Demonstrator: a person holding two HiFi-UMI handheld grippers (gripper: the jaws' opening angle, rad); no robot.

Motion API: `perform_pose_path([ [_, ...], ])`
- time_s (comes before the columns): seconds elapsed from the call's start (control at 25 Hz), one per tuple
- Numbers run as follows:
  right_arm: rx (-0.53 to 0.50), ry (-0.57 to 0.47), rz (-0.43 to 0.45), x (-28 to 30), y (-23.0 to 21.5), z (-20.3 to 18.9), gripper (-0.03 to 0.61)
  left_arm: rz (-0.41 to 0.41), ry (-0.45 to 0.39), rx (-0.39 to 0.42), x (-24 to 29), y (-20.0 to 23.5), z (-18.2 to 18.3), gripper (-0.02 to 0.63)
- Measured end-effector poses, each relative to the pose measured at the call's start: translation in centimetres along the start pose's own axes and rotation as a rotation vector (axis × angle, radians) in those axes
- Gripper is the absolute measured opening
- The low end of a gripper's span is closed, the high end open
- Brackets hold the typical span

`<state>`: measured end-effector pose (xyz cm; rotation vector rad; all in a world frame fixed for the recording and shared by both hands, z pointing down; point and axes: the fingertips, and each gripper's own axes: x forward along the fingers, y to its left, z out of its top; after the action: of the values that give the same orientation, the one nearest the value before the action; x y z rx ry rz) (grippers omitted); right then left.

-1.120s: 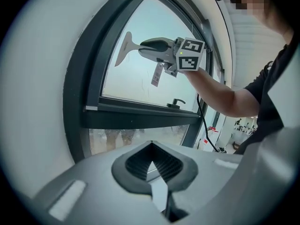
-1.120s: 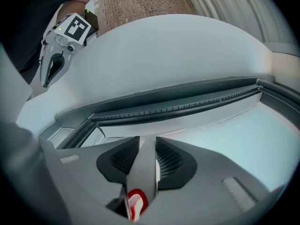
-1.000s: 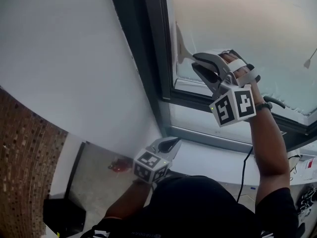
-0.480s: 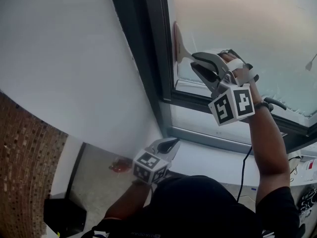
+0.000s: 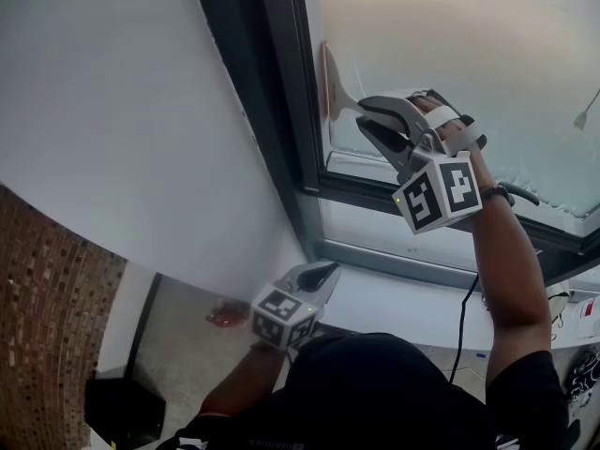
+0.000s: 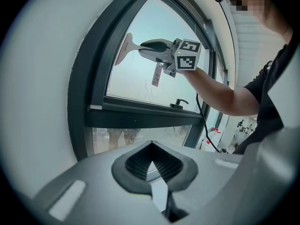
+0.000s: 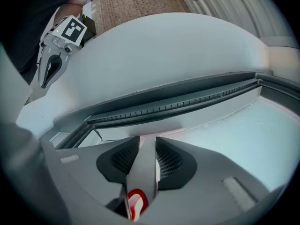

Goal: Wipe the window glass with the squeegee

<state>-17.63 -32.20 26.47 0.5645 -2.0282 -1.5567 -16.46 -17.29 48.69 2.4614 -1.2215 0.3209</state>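
Head view | squeegee edges up left edge of window glass | right gripper clamps its handle | left gripper idle, jaws together | stroke likely continuing

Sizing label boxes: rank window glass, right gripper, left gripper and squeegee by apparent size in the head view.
1. window glass
2. right gripper
3. left gripper, likely farther away
4. squeegee, visible part

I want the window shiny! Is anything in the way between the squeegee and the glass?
Nothing visible is. The right gripper holds the squeegee, whose edge seems to lie right on the window glass, beside the dark frame.
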Motion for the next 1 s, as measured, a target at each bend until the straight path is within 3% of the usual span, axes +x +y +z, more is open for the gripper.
perform_pose_path([
  [1.0,0.016,0.046,0.002,-5.9,-0.1,-4.1,0.132,-0.025,0.032,0.026,2.9,-3.5,0.7,0.000],
])
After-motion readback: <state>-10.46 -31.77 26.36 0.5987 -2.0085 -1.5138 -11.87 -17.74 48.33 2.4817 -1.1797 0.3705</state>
